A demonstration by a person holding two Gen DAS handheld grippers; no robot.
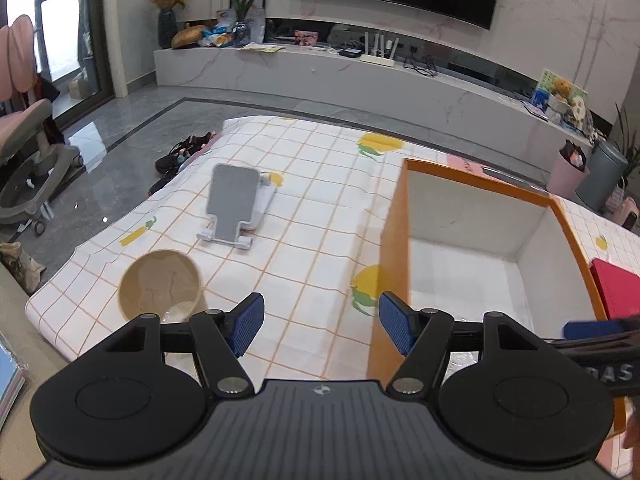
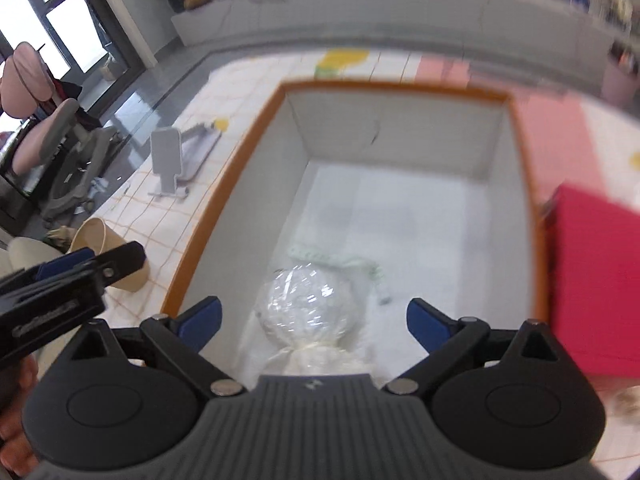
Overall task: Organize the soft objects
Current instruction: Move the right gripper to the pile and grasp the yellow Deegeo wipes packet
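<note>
A soft white ball wrapped in clear plastic (image 2: pixel 310 304), tied at its neck, lies on the floor of the orange-rimmed white box (image 2: pixel 224 184), near its front wall. Above it my right gripper (image 2: pixel 316 322) stands open, its blue pads well apart from the bundle. In the left wrist view the same box (image 1: pixel 390 240) stands on the checked tablecloth to the right. My left gripper (image 1: pixel 322 322) is open over the cloth beside the box's left wall, with nothing between its fingers. One blue pad of the right gripper (image 1: pixel 592 328) shows at the right edge there.
A tan paper cup (image 1: pixel 160 284) lies on its side at the left, with a clear wrapped thing (image 1: pixel 178 313) at its mouth. A grey phone stand (image 1: pixel 234 204) sits mid-table. A red box (image 2: pixel 596 284) stands right of the orange one. The left gripper (image 2: pixel 64 280) shows beside the cup.
</note>
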